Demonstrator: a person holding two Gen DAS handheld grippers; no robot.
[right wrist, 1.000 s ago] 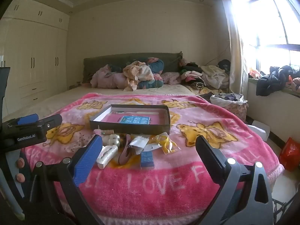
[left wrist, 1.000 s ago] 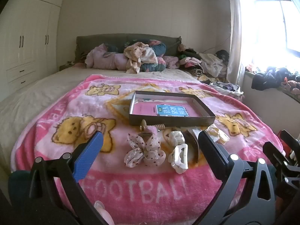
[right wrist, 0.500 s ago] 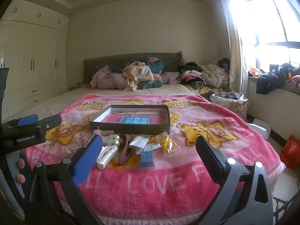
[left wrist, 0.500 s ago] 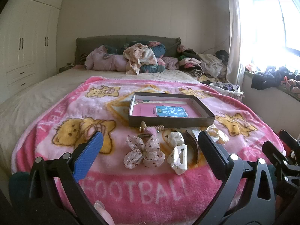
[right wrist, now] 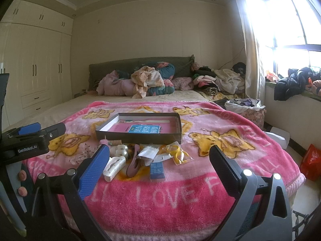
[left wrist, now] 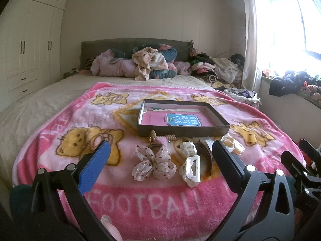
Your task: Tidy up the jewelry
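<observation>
Left gripper point(left wrist: 160, 161): jaws spread wide, nothing between them, held low over the near edge of the pink blanket point(left wrist: 60, 120).
Right gripper point(right wrist: 159, 161): likewise spread wide and empty, above the blanket's front edge.
Box point(left wrist: 183, 133): shallow, dark-walled, open-topped, on the blanket beyond the hair pieces, well ahead of both grippers; long axis left to right; pink bottom with a blue printed card point(left wrist: 183, 119) inside.
Dotted bow point(left wrist: 154, 164): sheer cream fabric with dark dots, flat on the blanket, seen between the left gripper's fingers, nearer the right one; loops fanned out sideways.
White claw clip point(left wrist: 191, 170): just right of the bow, long axis running roughly away from the left camera, teeth side up.
Second pale clip point(left wrist: 187, 148): just beyond the white one, near the box's front wall.
Brown curved clip point(left wrist: 205, 154): right of the white clips, beside the left gripper's right finger in that view, long axis running away from the camera.
Beaded wooden piece point(left wrist: 170, 137): against the box's front wall, lying left to right.
Yellow item in clear wrap point(right wrist: 177, 153): right end of the cluster, close to the box's front right corner.
Blue flat piece point(right wrist: 157, 170): nearest the right gripper, long axis toward the camera.
Clear packet point(right wrist: 149, 152): between the brown clip and the yellow item.
</observation>
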